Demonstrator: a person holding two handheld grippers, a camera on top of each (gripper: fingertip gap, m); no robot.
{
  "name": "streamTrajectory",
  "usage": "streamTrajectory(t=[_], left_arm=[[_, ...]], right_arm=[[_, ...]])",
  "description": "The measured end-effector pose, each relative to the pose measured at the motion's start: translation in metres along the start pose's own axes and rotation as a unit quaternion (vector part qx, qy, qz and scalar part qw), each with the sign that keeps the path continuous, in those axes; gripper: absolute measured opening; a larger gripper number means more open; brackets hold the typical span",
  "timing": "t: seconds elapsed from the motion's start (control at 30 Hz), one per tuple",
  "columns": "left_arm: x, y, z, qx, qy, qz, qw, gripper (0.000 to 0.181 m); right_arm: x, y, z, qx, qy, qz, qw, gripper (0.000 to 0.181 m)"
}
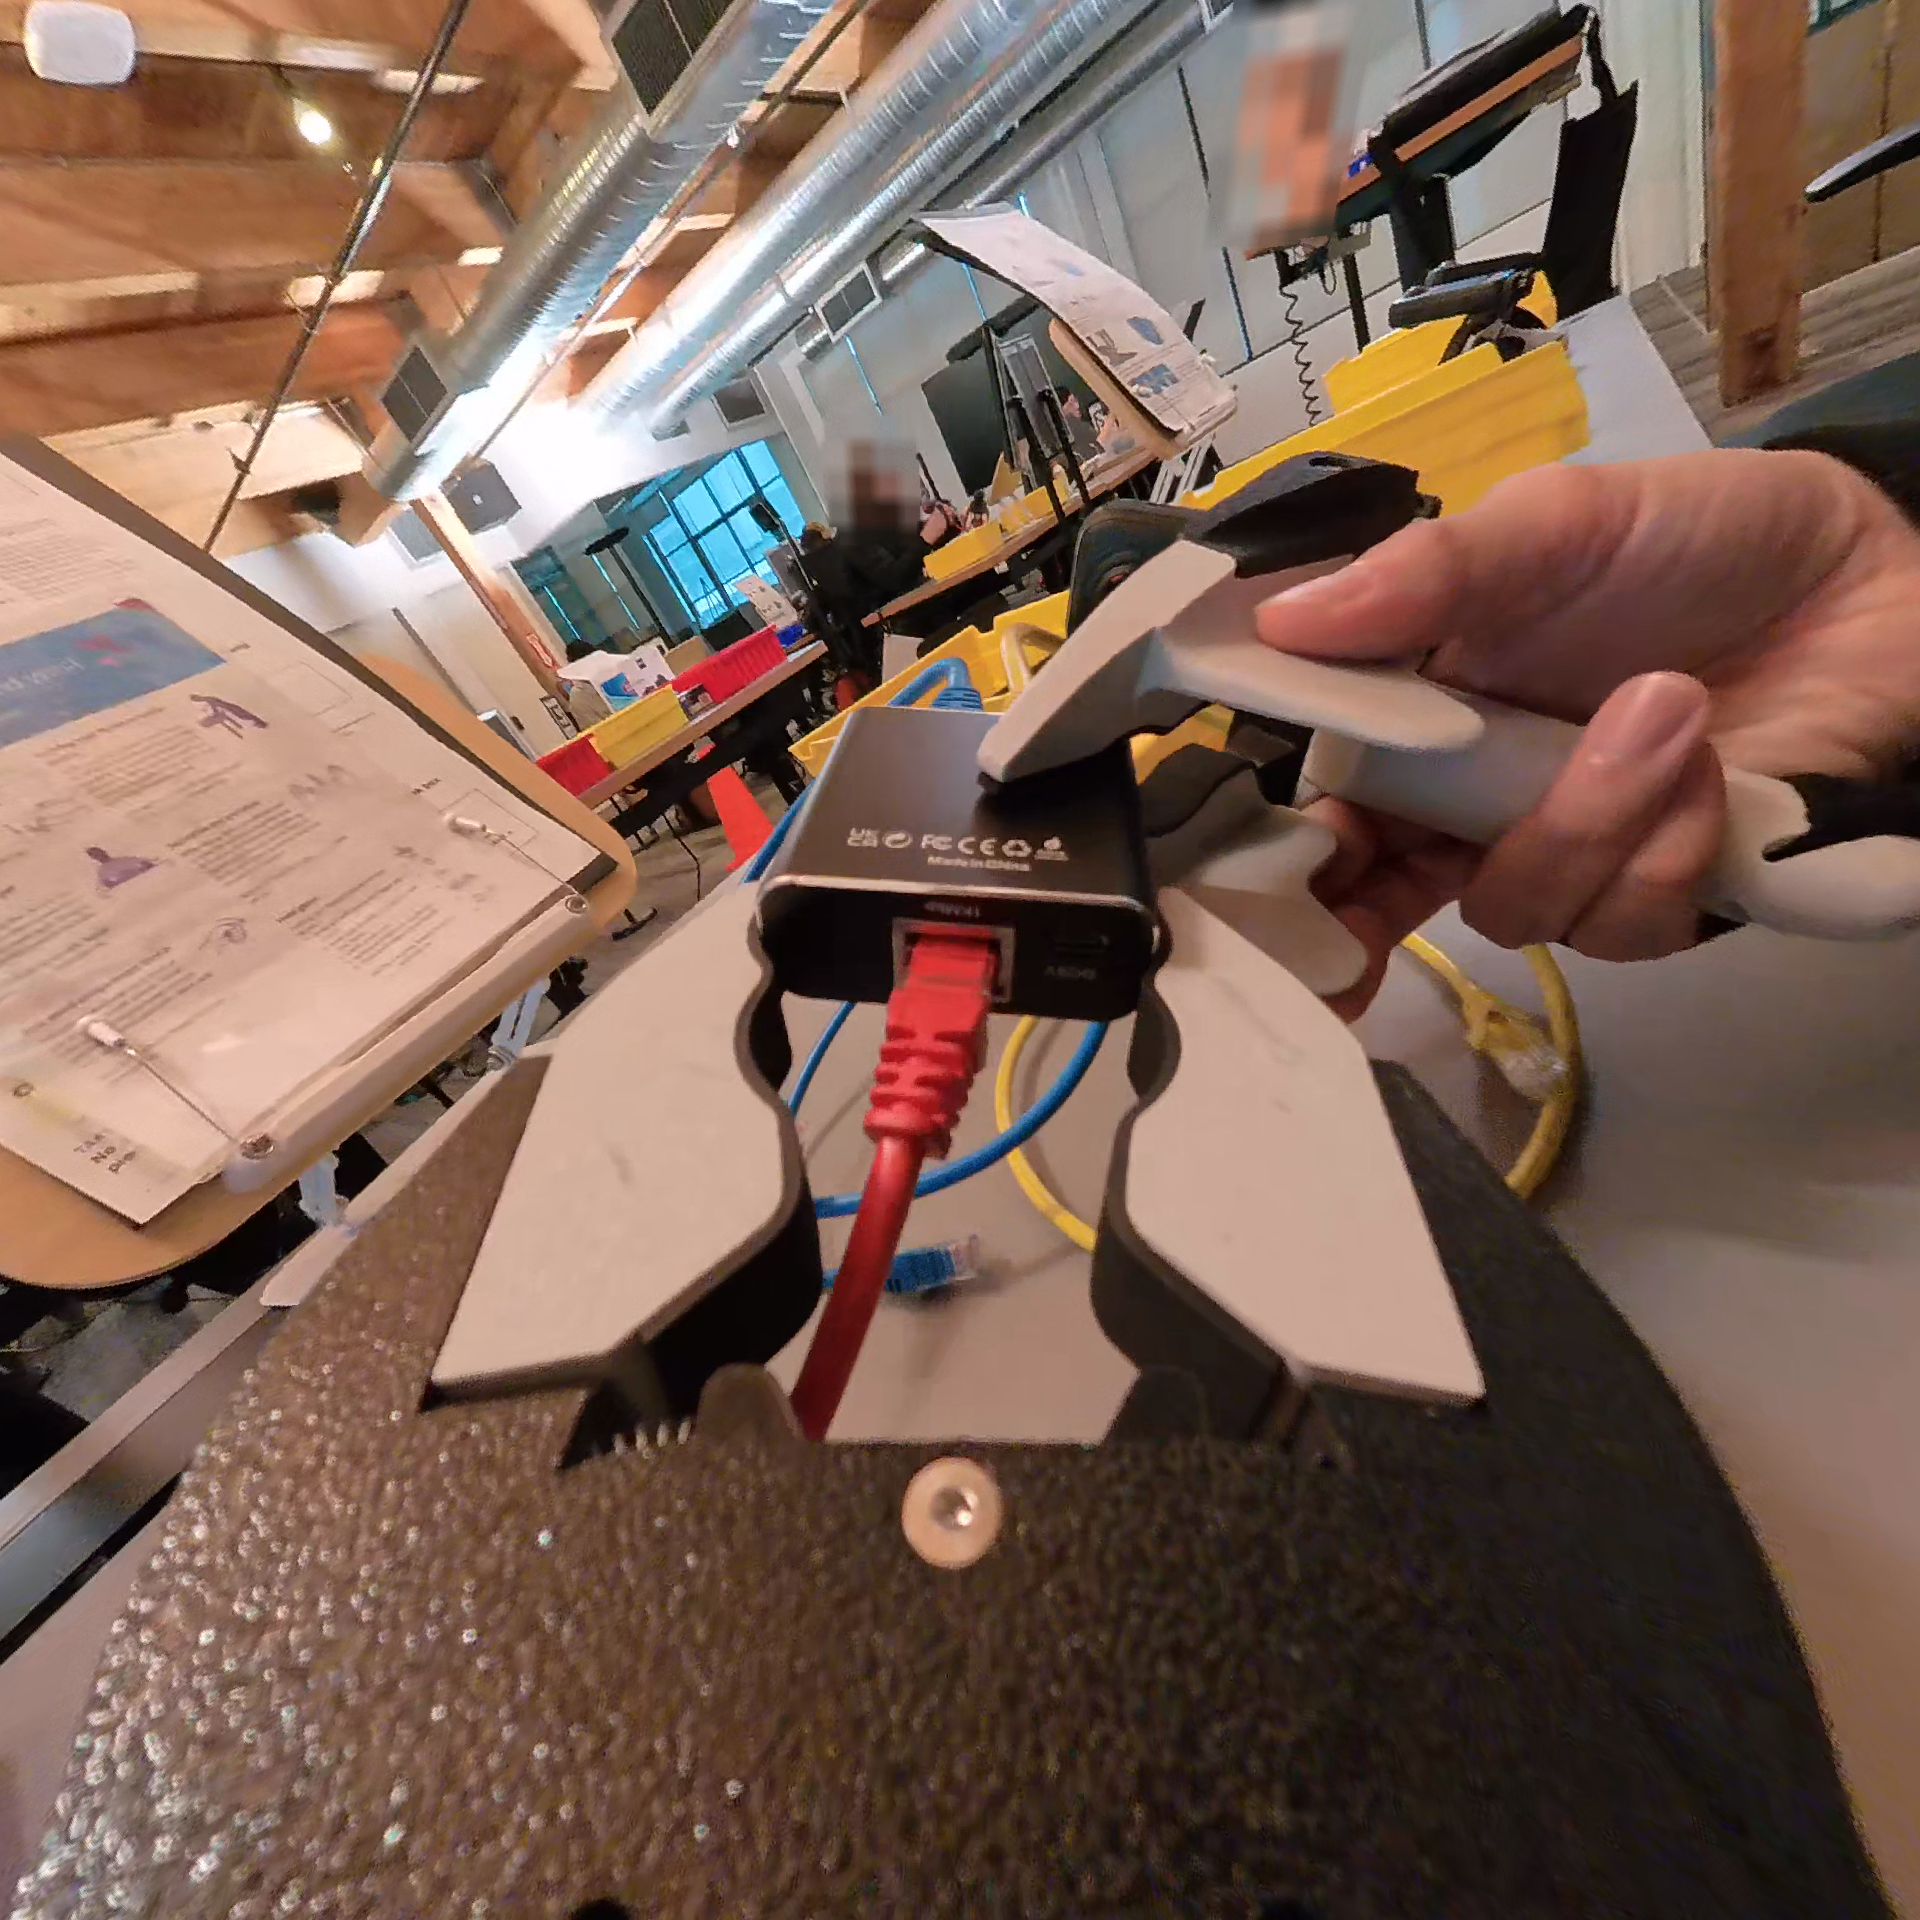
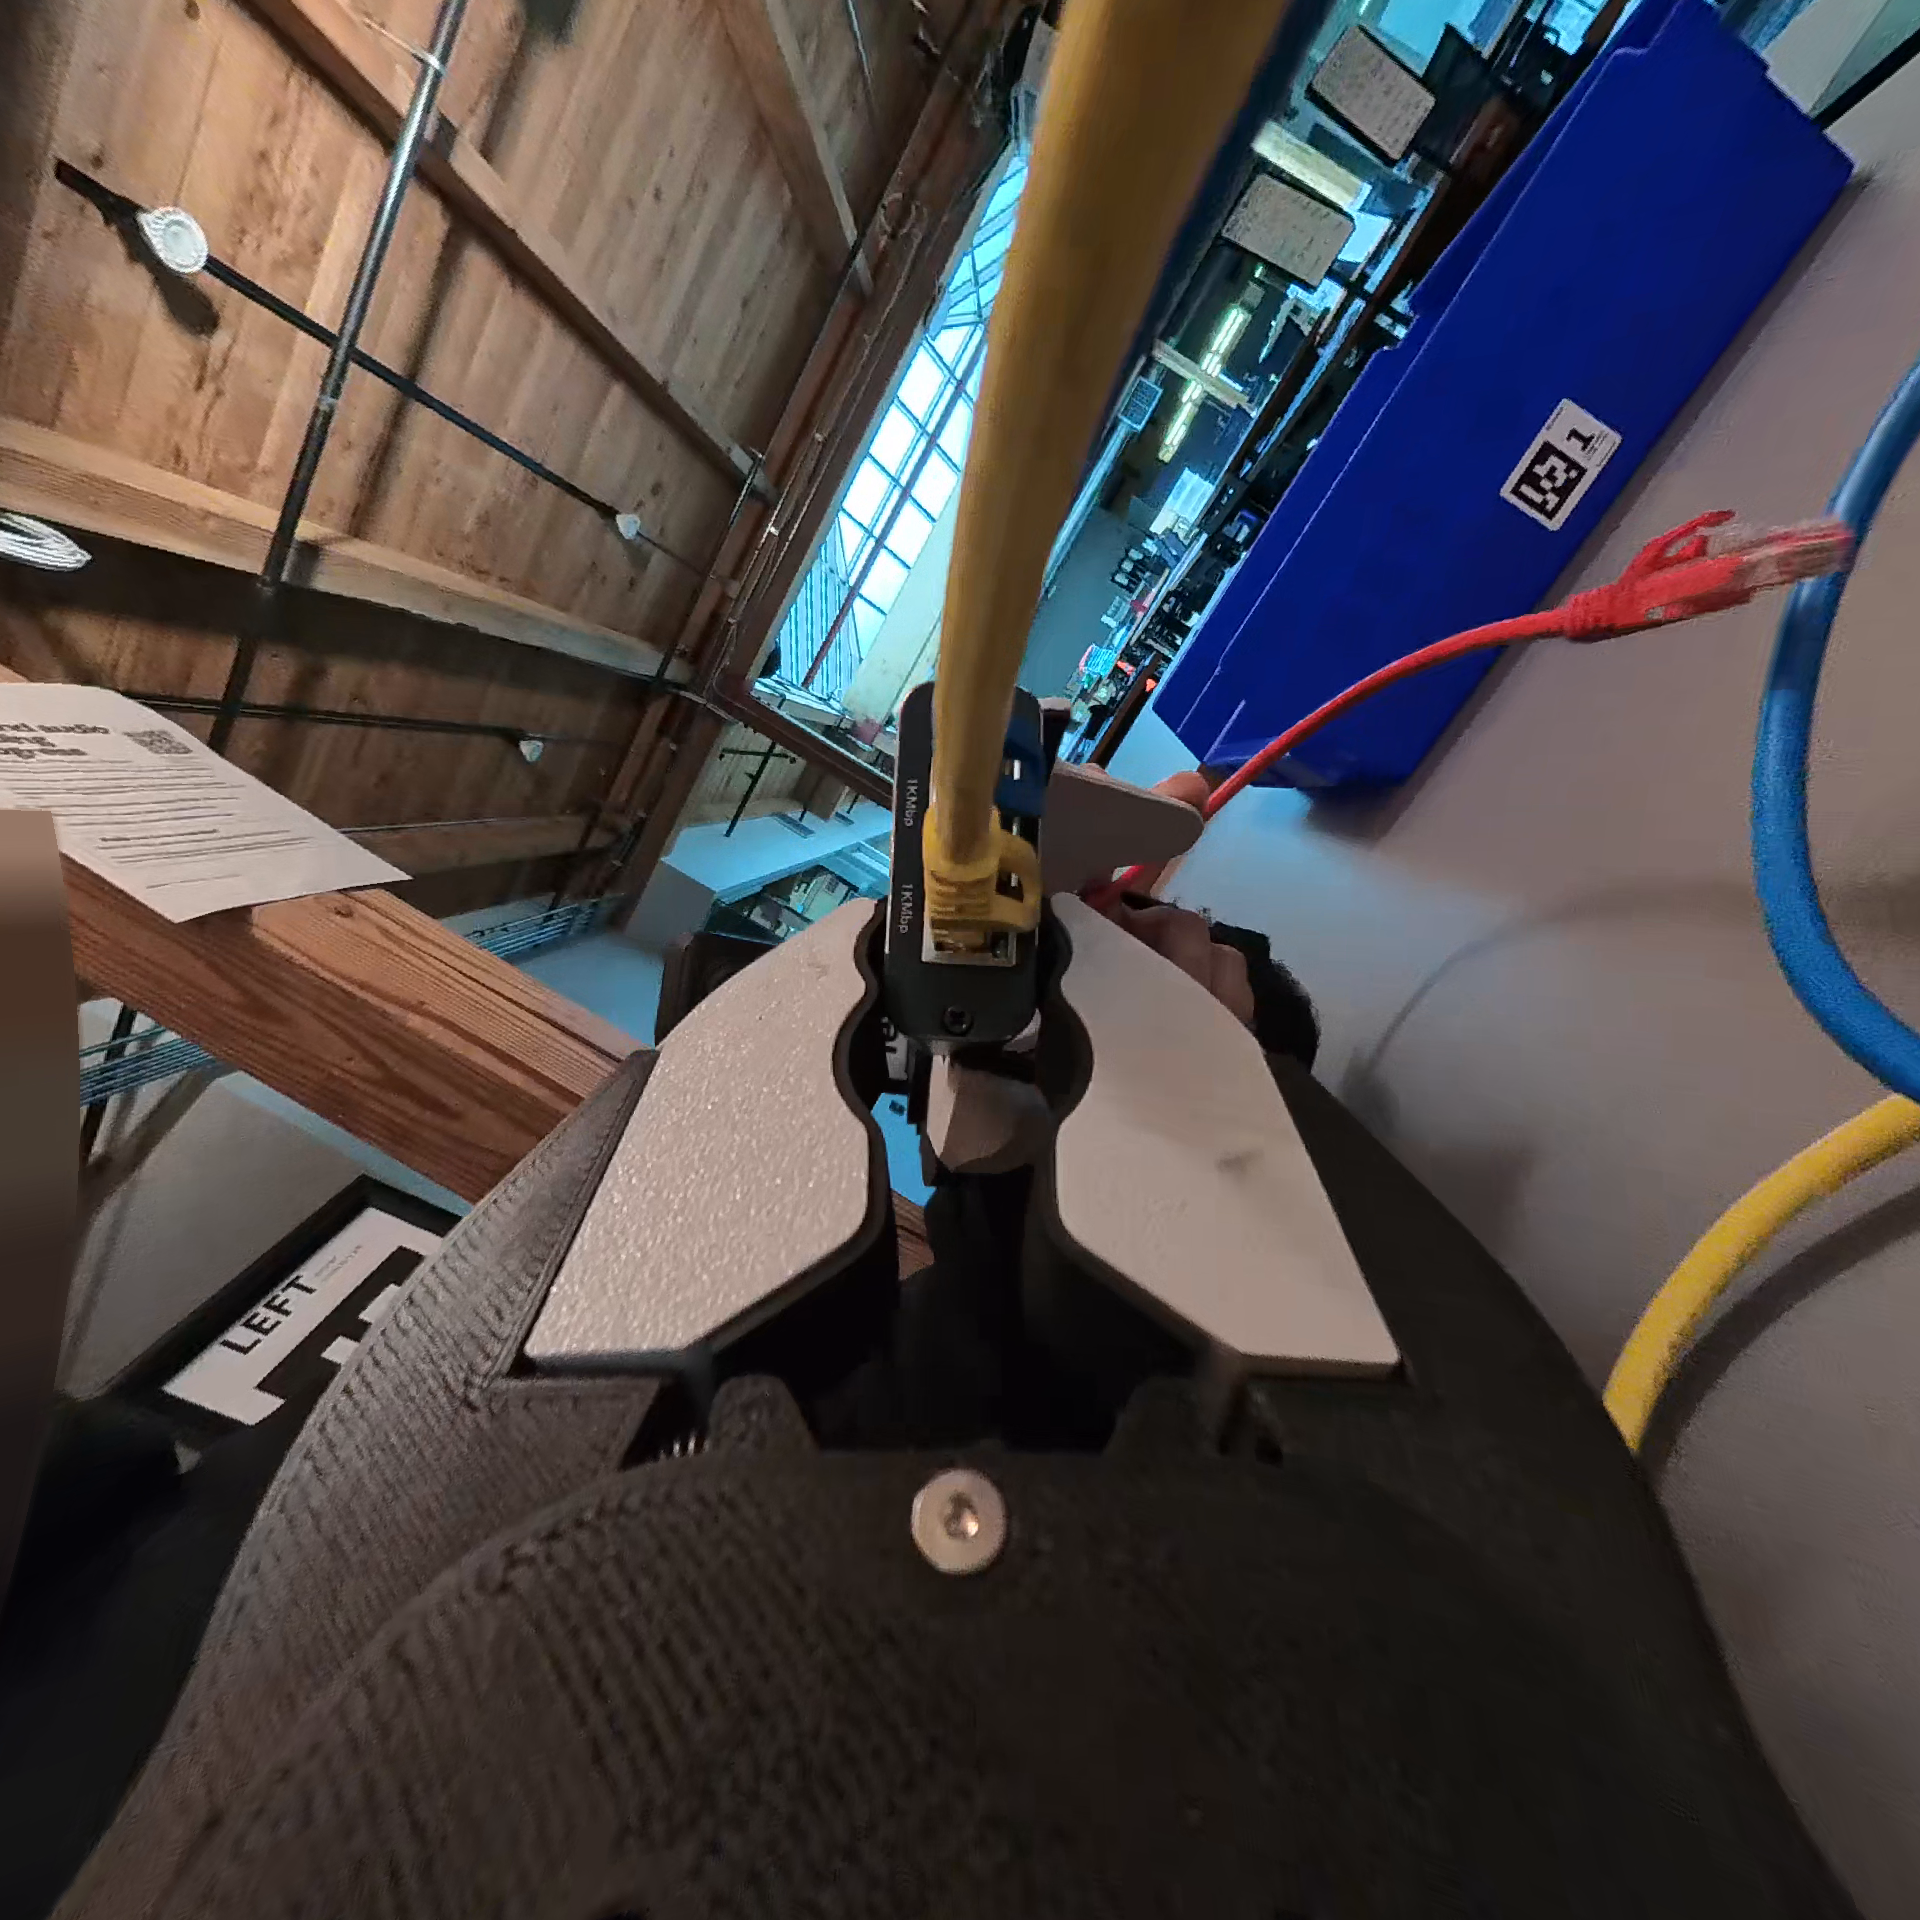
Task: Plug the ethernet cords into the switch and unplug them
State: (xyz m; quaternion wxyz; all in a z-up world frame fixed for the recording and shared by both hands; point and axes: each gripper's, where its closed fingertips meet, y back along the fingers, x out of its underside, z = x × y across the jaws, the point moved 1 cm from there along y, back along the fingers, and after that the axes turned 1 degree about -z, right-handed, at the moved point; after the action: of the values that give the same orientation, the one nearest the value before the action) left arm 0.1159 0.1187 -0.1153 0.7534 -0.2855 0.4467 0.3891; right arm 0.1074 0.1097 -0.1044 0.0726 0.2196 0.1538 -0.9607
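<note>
Two grippers share one black switch (image 1: 935,790), which is held up off the grey table (image 1: 1714,1143). In the left wrist view the left gripper (image 1: 961,935) is closed partway, its fingers pressing the switch's two sides at the near end; a red cord (image 1: 925,1060) is seated in the port there and runs toward 6 o'clock between the fingers. The right gripper (image 1: 1143,831), held by a hand (image 1: 1610,675) entering from 3 o'clock, pinches the top and bottom of the switch at 1 o'clock.

In the right wrist view the right gripper (image 2: 961,966) is narrowed onto the switch (image 2: 906,748). A yellow cord (image 2: 1039,416) is plugged into the nearest port and leaves toward 12 o'clock, with a blue plug (image 2: 1023,769) in the next port. The red cord's free plug (image 2: 1745,561) lies at 2 o'clock near a blue bin (image 2: 1507,416).

All three cords appear plugged in, so the step in hand is probably steadying the switch before unplugging.

- One gripper should keep a firm hold on the switch body while the other releases and moves to a plug.
- The plug's latch tab likely needs pressing before it is pulled.
- Pull straight along the port's axis; a sideways tug could twist the switch loose.
- Slack loops of yellow (image 1: 1558,1039) and blue (image 1: 821,1049) cord lie below and could snag.
</note>
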Motion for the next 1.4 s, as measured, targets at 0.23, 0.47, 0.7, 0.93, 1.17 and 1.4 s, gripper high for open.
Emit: streamTrajectory(t=[0.23, 0.47, 0.7, 0.93, 1.17, 1.4], left_arm=[[-0.005, 0.003, 0.001, -0.013, -0.018, -0.021, 1.000, 0.063], [-0.003, -0.001, 0.007, -0.028, 0.032, 0.002, 0.999, 0.063], [-0.008, 0.014, 0.030, -0.060, 0.067, -0.024, 0.996, 0.062], [-0.007, 0.006, 0.022, -0.065, 0.035, -0.010, 0.997, 0.062], [-0.004, 0.001, 0.016, -0.075, 0.014, -0.005, 0.997, 0.062], [0.001, -0.004, 0.013, -0.109, -0.010, 0.006, 0.994, 0.062]], right_arm=[[0.001, -0.002, 0.002, -0.014, -0.017, -0.002, 1.000, 0.025], [-0.006, -0.001, 0.001, -0.015, 0.002, -0.022, 1.000, 0.027], [-0.027, 0.011, 0.000, 0.001, 0.023, -0.080, 0.997, 0.041], [-0.030, 0.010, 0.001, 0.001, 0.010, -0.130, 0.991, 0.023], [-0.033, 0.014, -0.002, 0.009, -0.006, -0.171, 0.985, 0.014], [-0.035, 0.018, -0.010, 0.011, -0.033, -0.185, 0.982, 0.013]])
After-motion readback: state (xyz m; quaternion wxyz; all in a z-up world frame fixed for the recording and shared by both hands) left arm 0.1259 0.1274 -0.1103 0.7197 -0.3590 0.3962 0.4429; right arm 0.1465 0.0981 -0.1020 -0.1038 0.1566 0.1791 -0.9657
